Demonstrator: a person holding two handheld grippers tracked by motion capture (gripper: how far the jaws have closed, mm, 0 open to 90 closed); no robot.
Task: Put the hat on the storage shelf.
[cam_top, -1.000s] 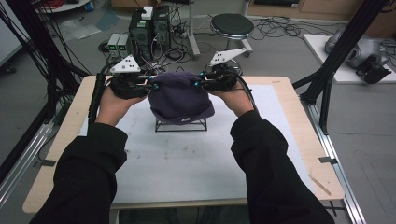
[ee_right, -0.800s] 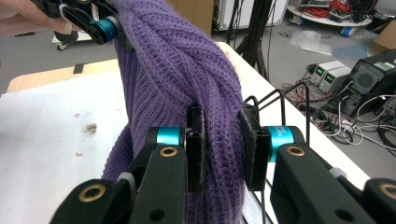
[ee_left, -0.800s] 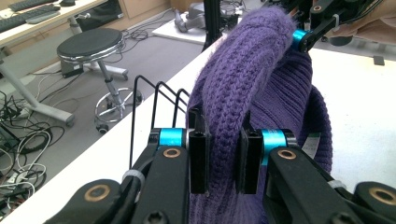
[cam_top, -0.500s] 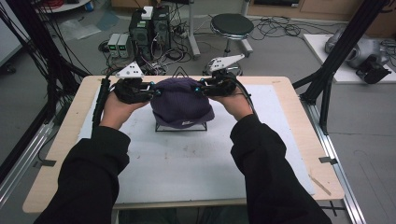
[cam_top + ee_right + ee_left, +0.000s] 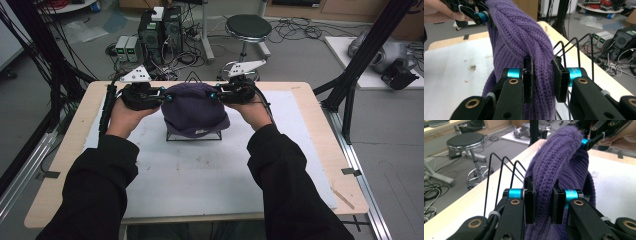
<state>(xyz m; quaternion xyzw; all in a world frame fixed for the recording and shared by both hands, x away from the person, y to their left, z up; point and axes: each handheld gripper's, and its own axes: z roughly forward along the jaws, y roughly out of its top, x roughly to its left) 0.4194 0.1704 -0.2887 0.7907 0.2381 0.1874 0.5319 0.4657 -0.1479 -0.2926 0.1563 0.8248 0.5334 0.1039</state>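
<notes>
The purple knit hat (image 5: 195,110) is soft, light and stretchy; left tongs (image 5: 543,203) and right tongs (image 5: 543,80) are both closed on its thick folded rim, over the wire stand (image 5: 218,135).

Right claw (image 5: 542,78) clamped on purple knit hat (image 5: 516,37), black wire rack (image 5: 576,50) behind

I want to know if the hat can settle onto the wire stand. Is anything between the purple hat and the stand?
Nothing visible: the purple hat, pinched by the left gripper and right gripper, hangs right over the wire stand.
</notes>
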